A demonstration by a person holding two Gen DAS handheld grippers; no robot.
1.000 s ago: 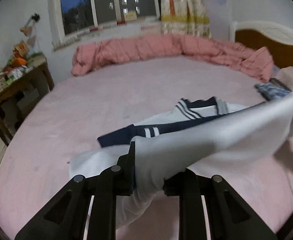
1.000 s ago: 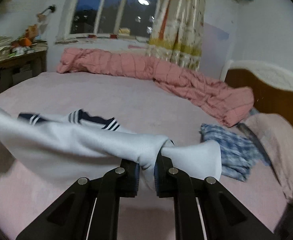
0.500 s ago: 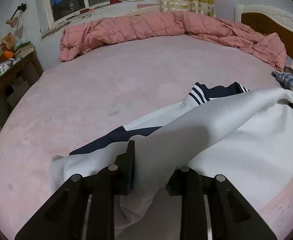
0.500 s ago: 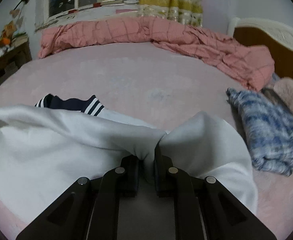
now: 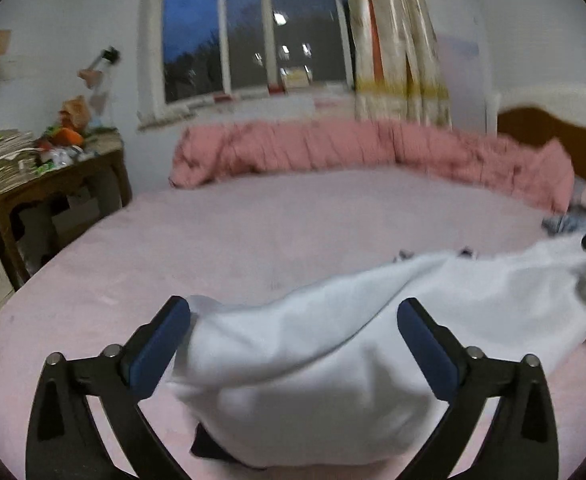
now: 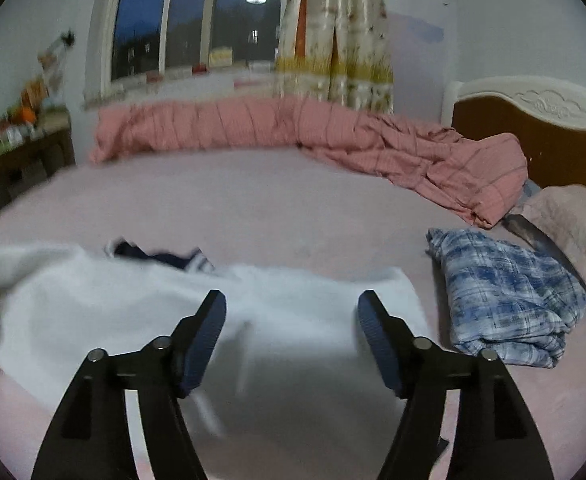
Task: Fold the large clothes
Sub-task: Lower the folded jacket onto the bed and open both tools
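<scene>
I'm seeing both sets of tongs spreading wide right now. The left gripper (image 5: 293,316) has just been opening, its blue pads standing apart on either side of the white garment (image 5: 333,360), no longer pinching it. The right gripper (image 6: 293,308) has just been opening too, with white cloth lying between its fingers, unpressed. The garment is lying folded over on the pink bed (image 6: 273,208), its navy striped collar (image 6: 161,258) peeking out behind. A blue plaid shirt (image 6: 505,296) is sitting just beside it.
</scene>
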